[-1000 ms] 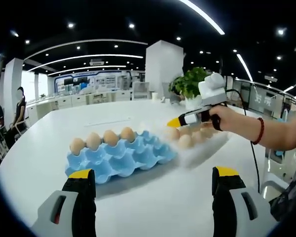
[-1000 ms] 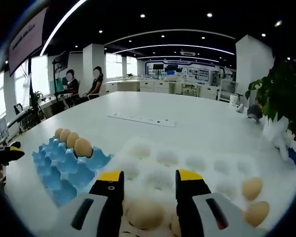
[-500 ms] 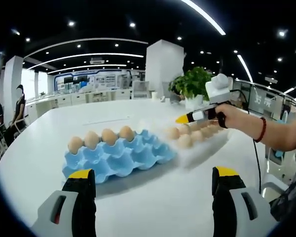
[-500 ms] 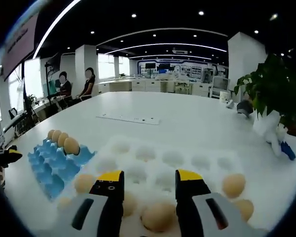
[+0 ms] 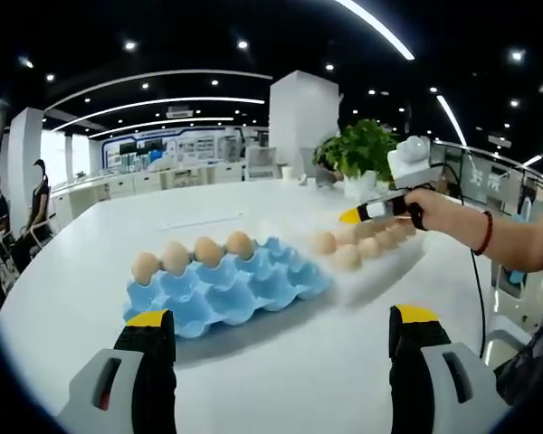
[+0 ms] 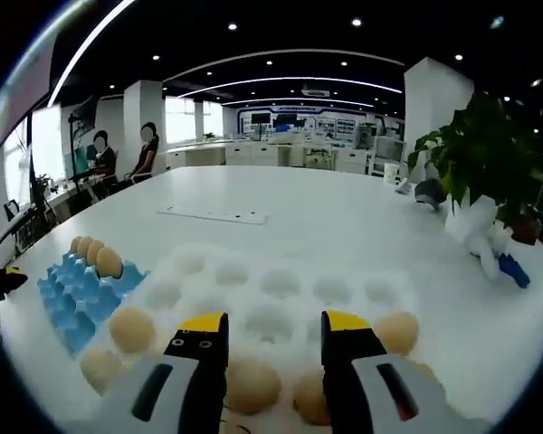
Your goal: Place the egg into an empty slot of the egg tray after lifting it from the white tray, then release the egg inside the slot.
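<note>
Hovering over the white tray (image 6: 281,289), the right gripper (image 6: 273,330) has its jaws apart, with nothing between them; an egg (image 6: 252,384) lies in a tray slot just below the gap, and more eggs sit in slots on either side of it along the tray's near edge. In the left gripper view that same gripper (image 5: 380,210) (held in a person's hand (image 5: 434,210) with a red bracelet on the wrist) hangs above the eggs in the white tray (image 5: 380,262), toward the desk's (image 5: 281,362) right side. The blue egg tray (image 5: 226,285) lies just beside the white tray, on its left, and four eggs (image 5: 192,256) fill the row along its far edge; its other slots are empty. The left gripper (image 5: 281,330) hangs low over the desk's near edge, jaws wide apart and empty. A potted plant (image 6: 475,172) stands on the desk's far right.
</note>
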`<state>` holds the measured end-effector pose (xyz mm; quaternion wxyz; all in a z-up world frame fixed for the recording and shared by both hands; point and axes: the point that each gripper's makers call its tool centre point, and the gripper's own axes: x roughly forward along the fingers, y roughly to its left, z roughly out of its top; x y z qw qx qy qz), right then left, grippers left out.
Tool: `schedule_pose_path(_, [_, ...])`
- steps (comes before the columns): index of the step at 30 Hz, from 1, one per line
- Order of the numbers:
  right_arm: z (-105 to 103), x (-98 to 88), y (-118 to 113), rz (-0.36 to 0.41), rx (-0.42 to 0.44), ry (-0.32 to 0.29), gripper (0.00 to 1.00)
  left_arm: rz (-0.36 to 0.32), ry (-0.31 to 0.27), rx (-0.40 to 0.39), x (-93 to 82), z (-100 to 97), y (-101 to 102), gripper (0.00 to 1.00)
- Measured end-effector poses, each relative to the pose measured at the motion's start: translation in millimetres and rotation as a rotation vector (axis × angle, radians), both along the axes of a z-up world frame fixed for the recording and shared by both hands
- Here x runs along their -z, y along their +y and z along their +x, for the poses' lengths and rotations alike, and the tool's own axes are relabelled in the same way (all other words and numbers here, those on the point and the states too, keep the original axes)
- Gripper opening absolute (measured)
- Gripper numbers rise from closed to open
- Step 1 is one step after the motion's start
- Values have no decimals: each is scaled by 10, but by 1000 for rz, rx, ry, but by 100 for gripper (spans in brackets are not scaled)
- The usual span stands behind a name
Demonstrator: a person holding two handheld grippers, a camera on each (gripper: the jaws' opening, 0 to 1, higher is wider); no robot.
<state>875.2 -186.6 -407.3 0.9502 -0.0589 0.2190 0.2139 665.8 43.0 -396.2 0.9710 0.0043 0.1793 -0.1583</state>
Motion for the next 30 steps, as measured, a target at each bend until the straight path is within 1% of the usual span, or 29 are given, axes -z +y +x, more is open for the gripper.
schedule_pose_path(4, [48, -14, -132, -5, 21, -6, 43, -2, -3, -2, -2, 2, 5, 100])
schedule_pose_path(7, [73, -22, -248, 15, 47, -4, 43, 5, -1, 0, -1, 0, 5, 100])
schedule_pose_path(9, [77, -21, -322, 16, 66, 0, 43, 3, -2, 2, -1, -4, 5, 100])
schedule_pose_path(13, [91, -38, -398, 24, 76, 1, 43, 3, -1, -8, 1, -3, 30, 100])
schedule_pose_path(16, [80, -46, -459, 22, 87, -3, 43, 1, -1, -12, 6, -5, 28, 100])
schedule_pose_path(19, [116, -44, -546, 15, 102, -2, 43, -5, 1, -11, 11, -16, 11, 100])
schedule_pose_path(24, [182, -85, -704, 3, 136, -23, 43, -4, 1, -10, 10, -21, 12, 100])
schedule_pose_path(26, [179, -59, -746, -11, 146, -21, 43, -3, 2, -13, 13, -22, 18, 100])
schedule_pose_path(28, [223, 17, -827, -51, 162, -5, 43, -2, 2, -14, 12, -24, 18, 100])
schedule_pose_path(30, [228, 40, -833, -47, 160, -5, 43, -4, -3, -15, 3, -24, 17, 100])
